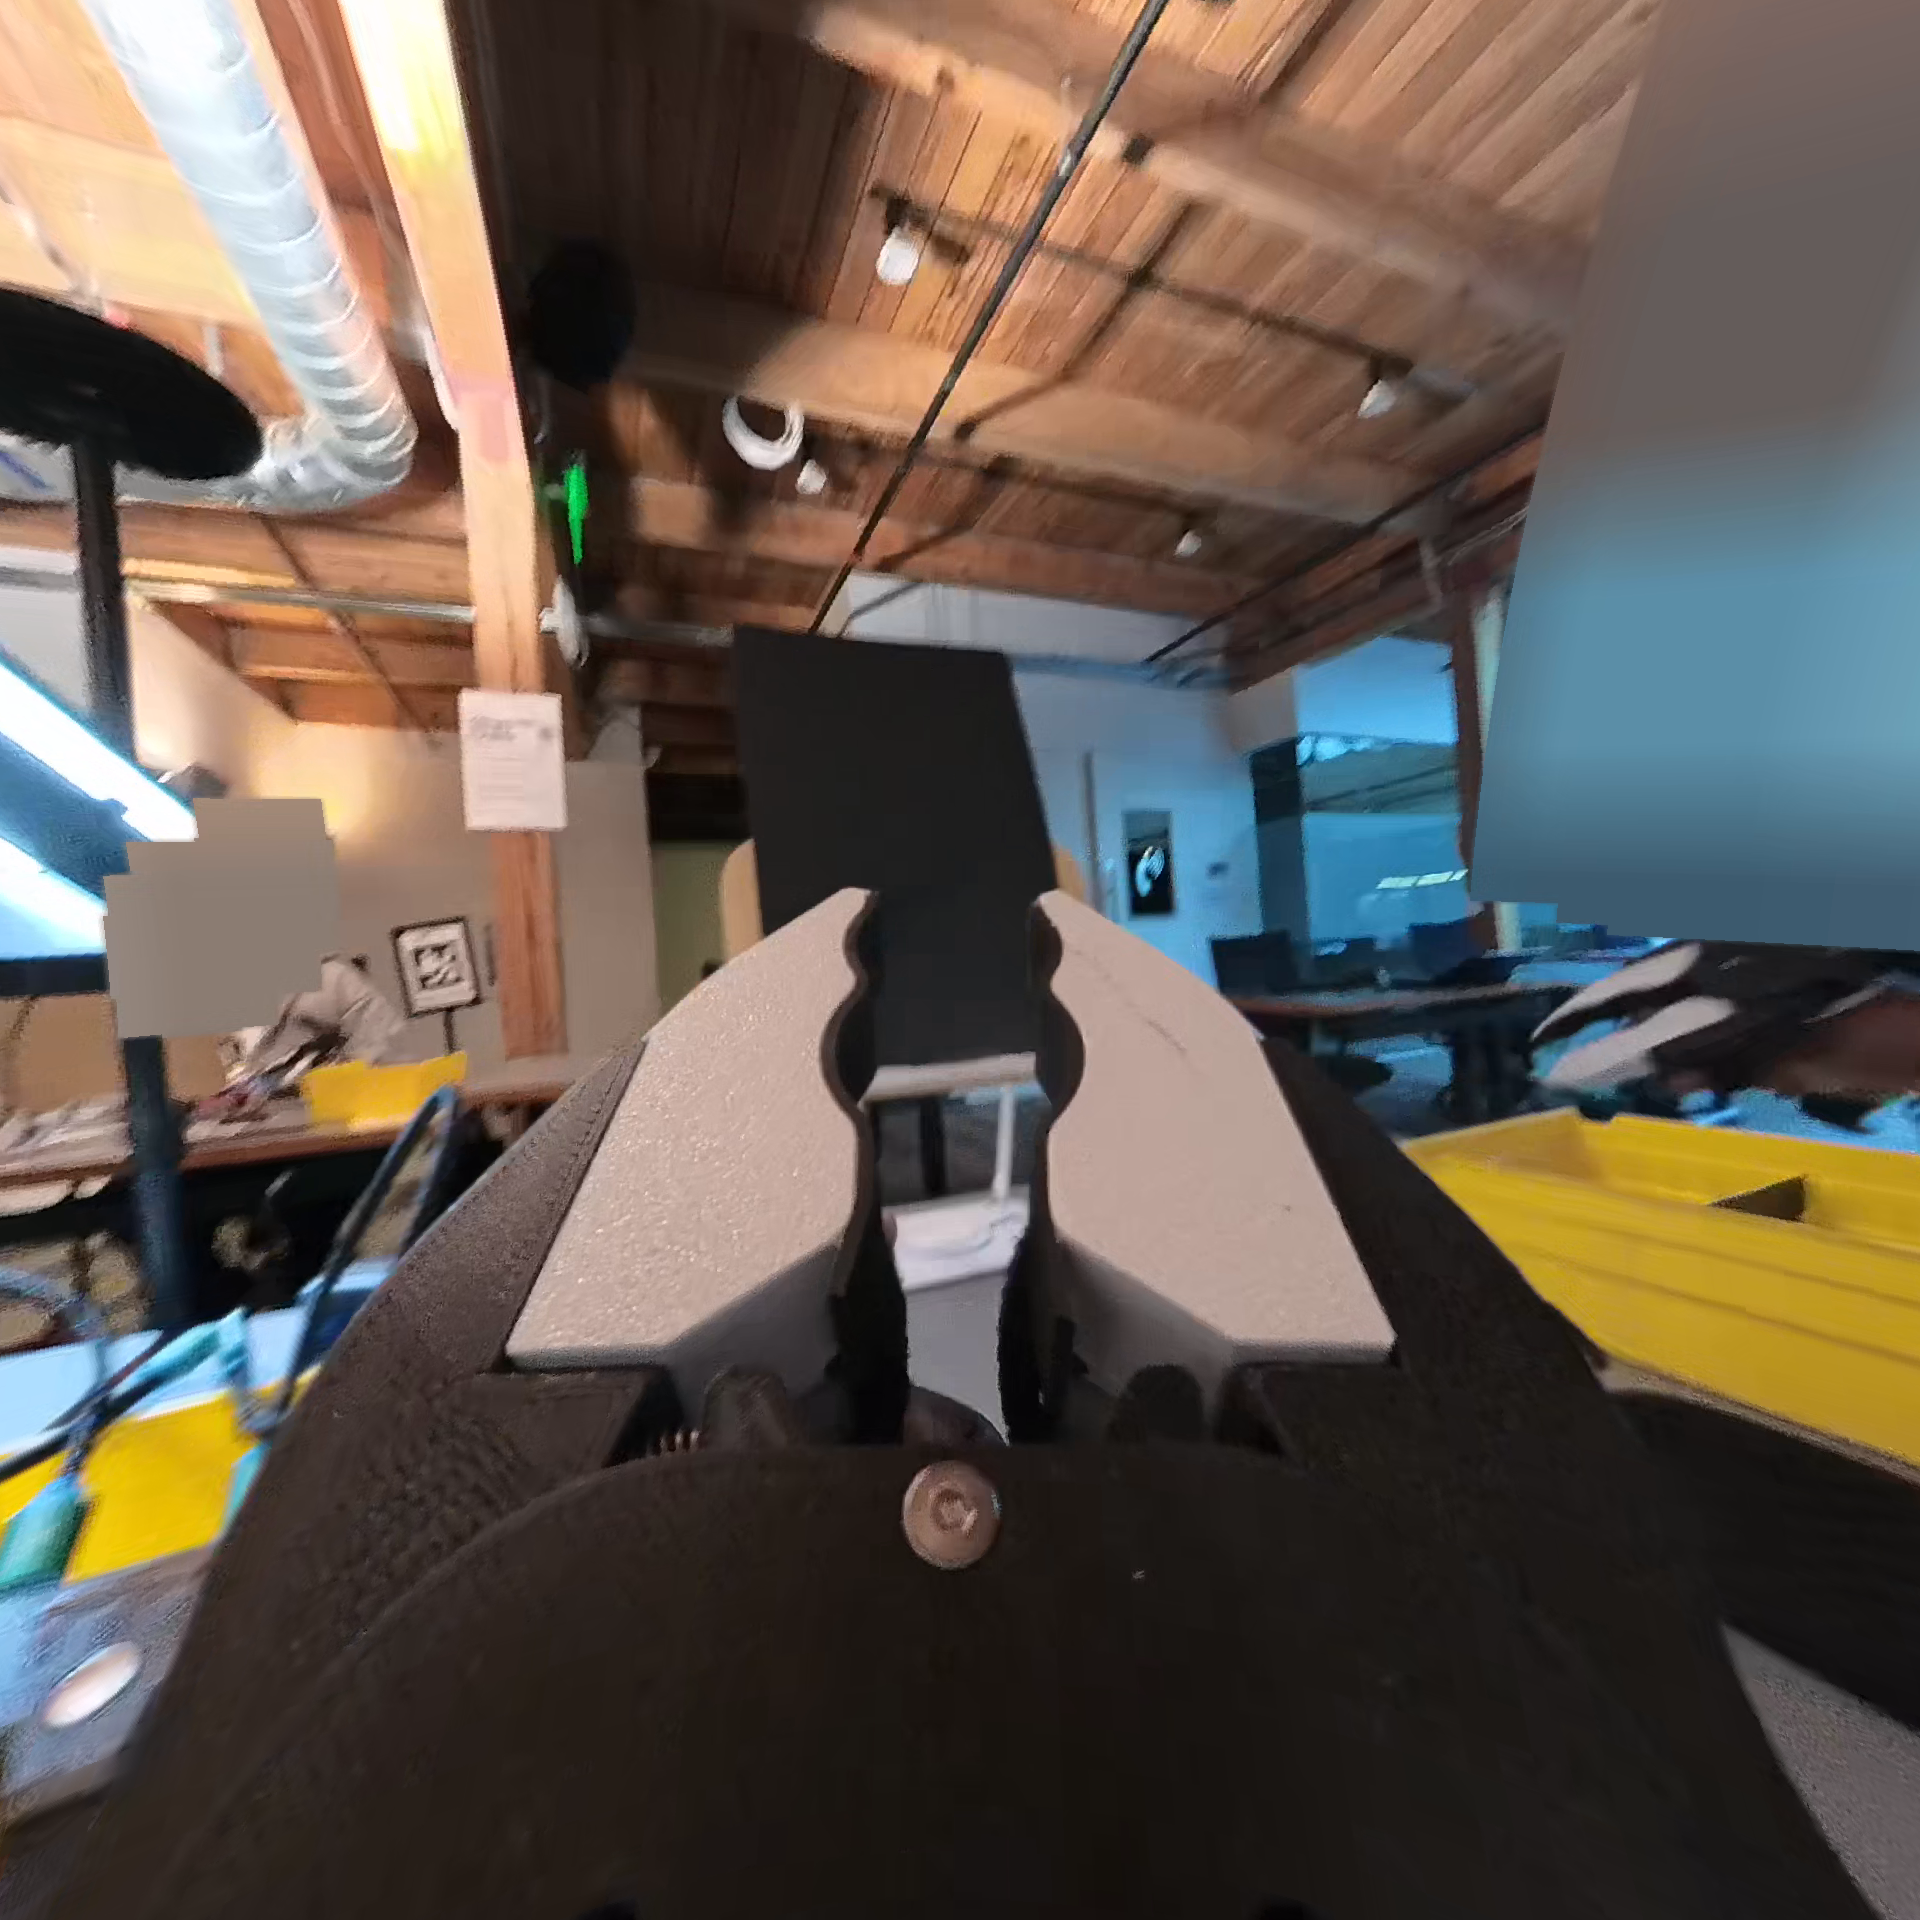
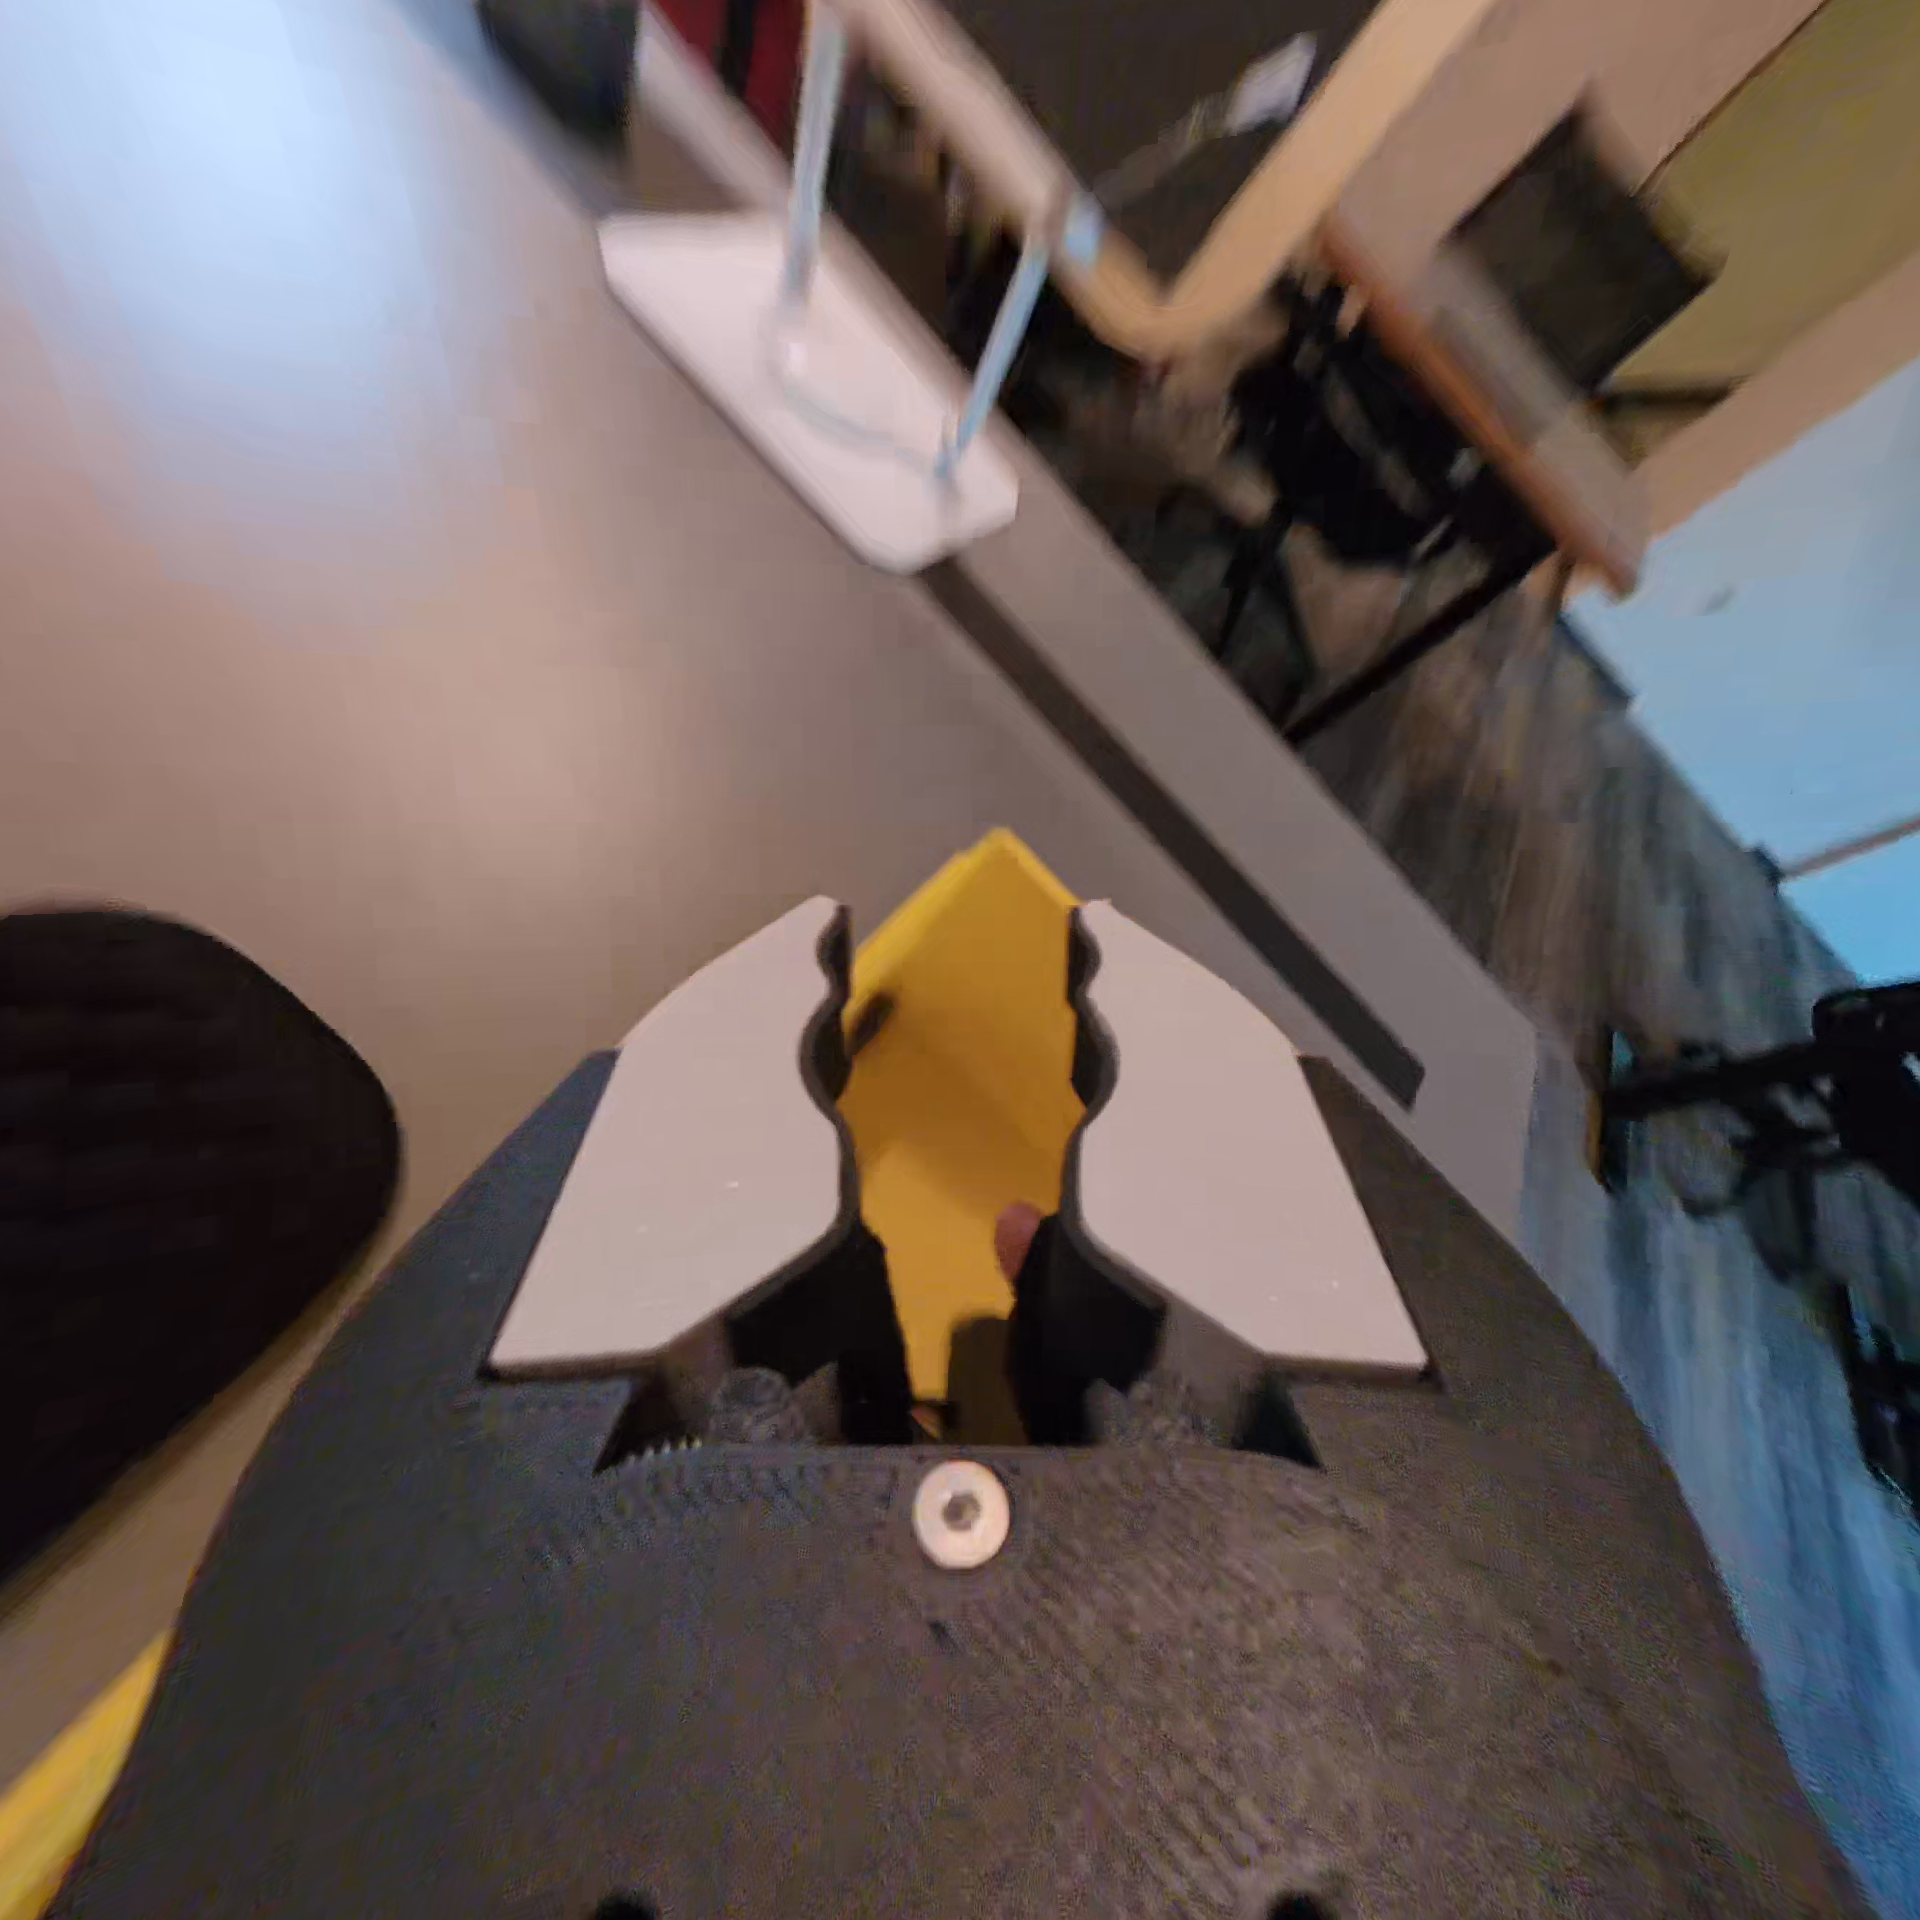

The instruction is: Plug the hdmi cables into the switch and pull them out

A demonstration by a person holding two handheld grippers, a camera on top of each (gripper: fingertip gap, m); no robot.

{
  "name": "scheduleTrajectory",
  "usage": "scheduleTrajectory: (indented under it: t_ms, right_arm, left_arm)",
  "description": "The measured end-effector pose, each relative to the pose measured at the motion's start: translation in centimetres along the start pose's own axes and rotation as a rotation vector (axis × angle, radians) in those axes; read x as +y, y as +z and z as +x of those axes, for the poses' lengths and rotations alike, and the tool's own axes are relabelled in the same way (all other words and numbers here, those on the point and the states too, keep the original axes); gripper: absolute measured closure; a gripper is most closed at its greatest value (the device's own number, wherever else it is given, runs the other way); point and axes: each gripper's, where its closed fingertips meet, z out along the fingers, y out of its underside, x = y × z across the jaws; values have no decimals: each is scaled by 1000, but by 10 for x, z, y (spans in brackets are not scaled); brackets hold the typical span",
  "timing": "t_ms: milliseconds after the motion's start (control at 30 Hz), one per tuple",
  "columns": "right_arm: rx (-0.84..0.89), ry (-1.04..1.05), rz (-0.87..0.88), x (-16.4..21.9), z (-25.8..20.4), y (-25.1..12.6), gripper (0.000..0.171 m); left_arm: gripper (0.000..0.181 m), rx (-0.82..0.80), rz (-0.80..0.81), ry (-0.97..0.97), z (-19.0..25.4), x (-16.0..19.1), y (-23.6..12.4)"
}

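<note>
While neither view shows the HDMI cables or the switch, their bearing from either tool cannot be told.

Left wrist view: left tool [image 1: 954, 925] tilted upward, jaws apart, empty; yellow bin [image 1: 1683, 1236] right of it.

Right wrist view: right tool [image 2: 961, 925] jaws apart, empty; yellow bin corner [image 2: 971, 1049] directly beyond, grey surface [image 2: 416, 623] further ahead.

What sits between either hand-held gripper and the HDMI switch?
Cannot tell: neither view shows switch or cables. The left hand-held gripper points up at the room; the right hand-held gripper faces a yellow plastic bin. Both are open and empty.
</note>
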Motion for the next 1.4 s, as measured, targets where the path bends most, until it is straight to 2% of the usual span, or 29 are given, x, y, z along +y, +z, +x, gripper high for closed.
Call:
scheduleTrajectory:
  t_ms: [33,167,267,333,433,667,867,1033,1100,1167,1300,1400]
  right_arm:
    - [14,30,96,-16,-5,-12,122]
    - [-5,104,450,-71,-48,-70,97]
    - [-79,94,622,-91,-95,-105,91]
    - [-113,90,662,-92,-119,-119,89]
    - [-92,114,678,-85,-129,-130,92]
    - [-9,101,660,-74,-116,-135,99]
    - [39,76,645,-68,-111,-136,102]
    - [40,61,654,-69,-113,-136,103]
    - [44,51,657,-69,-113,-137,104]
    - [50,43,659,-70,-113,-138,105]
    - [56,25,652,-71,-114,-137,106]
    - [52,12,645,-72,-116,-134,106]
  left_arm:
    - [155,-22,-46,10,-9,4,-3]
    - [155,-75,-272,59,-37,28,-15]
    - [150,-132,-552,122,-62,63,-33]
    - [143,-209,-765,169,-85,87,-50]
    - [132,-316,-1049,212,-123,121,-75]
    - [131,-438,-1345,44,-186,186,-82]
    - [125,-514,-1420,-44,-212,221,-80]
    - [125,-532,-1503,-67,-221,242,-92]
    - [134,-503,-1478,-101,-220,250,-90]
    - [149,-504,-1417,-93,-224,247,-87]
    - [151,-440,-1273,-74,-215,227,-74]
    - [152,-393,-1174,32,-209,203,-61]
